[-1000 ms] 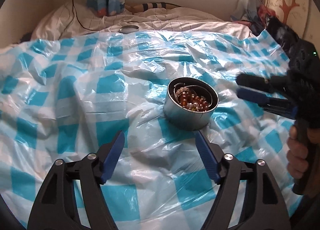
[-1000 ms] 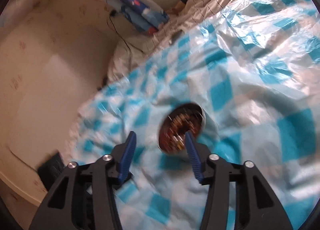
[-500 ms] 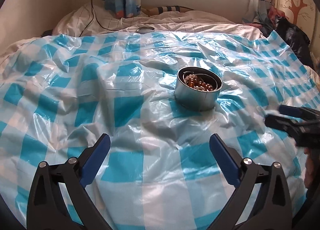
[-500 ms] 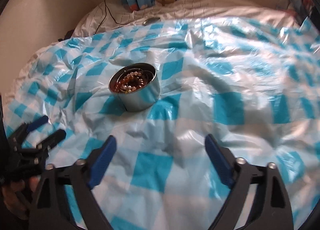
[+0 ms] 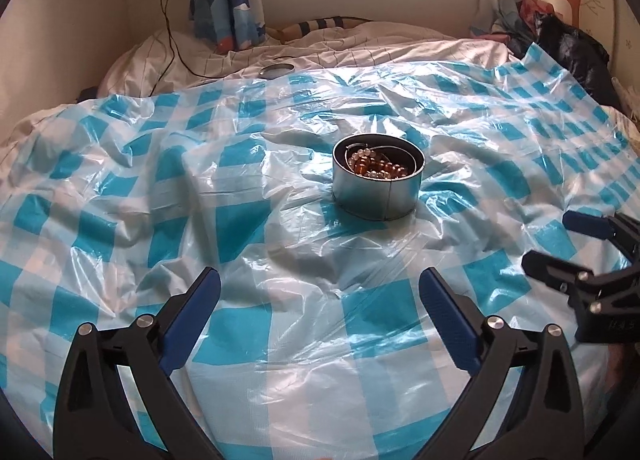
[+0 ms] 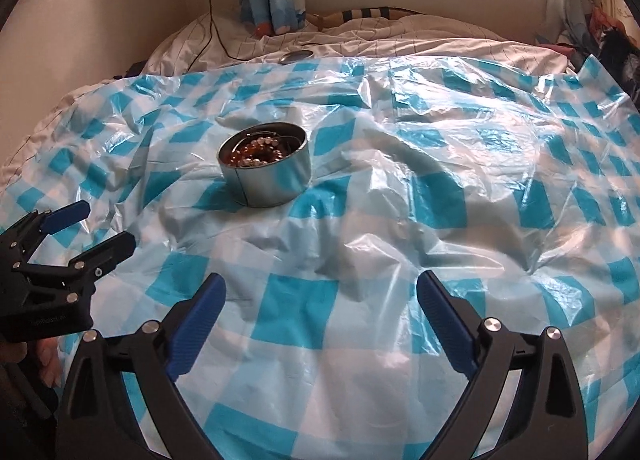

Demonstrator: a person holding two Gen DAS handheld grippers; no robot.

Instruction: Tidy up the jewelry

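Note:
A round metal tin (image 5: 377, 193) stands upright on the blue-and-white checked plastic sheet (image 5: 240, 332), holding amber and pearl bead jewelry (image 5: 376, 168). It also shows in the right wrist view (image 6: 267, 172), with the beads (image 6: 256, 152) inside. My left gripper (image 5: 320, 280) is open and empty, well short of the tin. My right gripper (image 6: 320, 284) is open and empty, near and to the right of the tin. Each gripper shows in the other's view, the right gripper (image 5: 548, 240) at right edge, the left gripper (image 6: 106, 228) at left edge.
A round metal lid (image 5: 276, 69) lies on the white bedding beyond the sheet, also seen in the right wrist view (image 6: 296, 56). A black cable (image 5: 172, 44) runs down from a wall socket. Dark clothes (image 5: 572, 48) are piled at the far right. A headboard and window stand behind.
Both grippers have drawn back from the tin and opened wide. The right gripper, earlier close over the tin, is now level and far from it. The tin has not moved.

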